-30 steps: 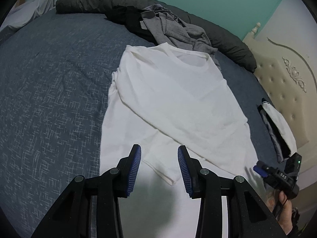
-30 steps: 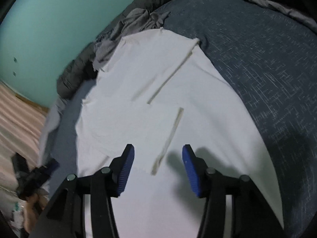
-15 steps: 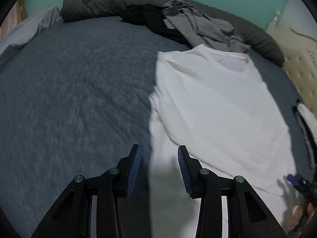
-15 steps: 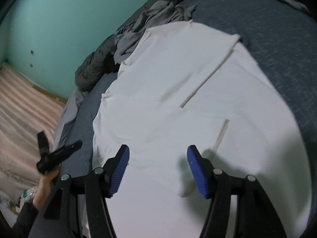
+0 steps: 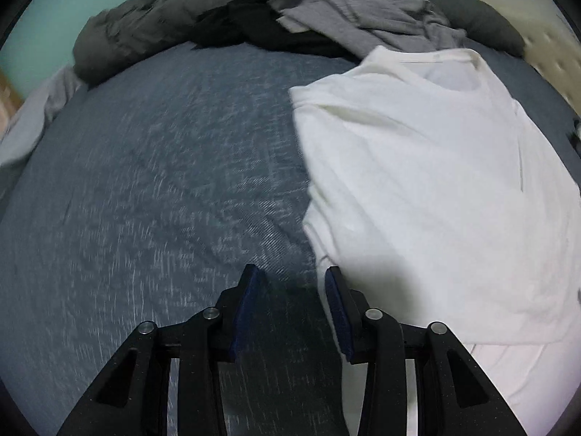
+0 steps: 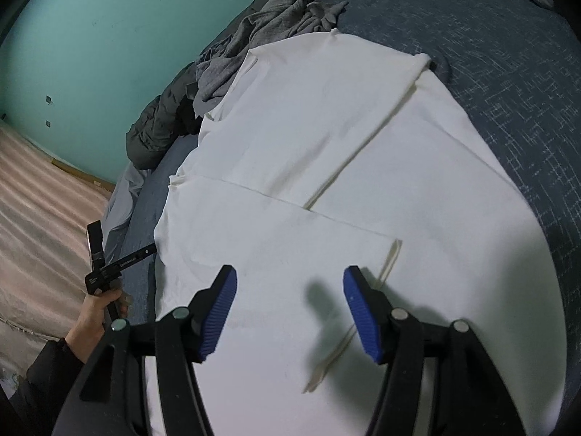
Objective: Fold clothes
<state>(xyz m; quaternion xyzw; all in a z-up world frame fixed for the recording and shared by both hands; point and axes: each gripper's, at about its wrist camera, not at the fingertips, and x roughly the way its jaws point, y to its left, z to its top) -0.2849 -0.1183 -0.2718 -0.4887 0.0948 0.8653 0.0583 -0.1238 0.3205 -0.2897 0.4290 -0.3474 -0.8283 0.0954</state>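
Observation:
A white T-shirt [image 5: 428, 181] lies flat on the dark blue bed, its sleeves folded in over the body, also in the right wrist view [image 6: 326, 152]. My left gripper [image 5: 290, 309] is open and empty, low over the bedsheet just beside the shirt's left edge; it also shows held in a hand at the bed's side in the right wrist view [image 6: 109, 265]. My right gripper [image 6: 290, 305] is open wide and empty, hovering above the shirt's lower part, near a folded sleeve hem [image 6: 388, 258].
A grey garment [image 5: 363, 18] and a black one [image 5: 261, 29] are heaped at the far edge against a dark grey duvet [image 5: 138, 36]. The blue bedsheet [image 5: 145, 181] lies left of the shirt. A teal wall [image 6: 109, 36] and wooden floor [image 6: 36, 218] lie beyond.
My left gripper has swung left off the shirt, down to the bedsheet at its left edge. My right gripper has opened wider and pulled back a little over the shirt.

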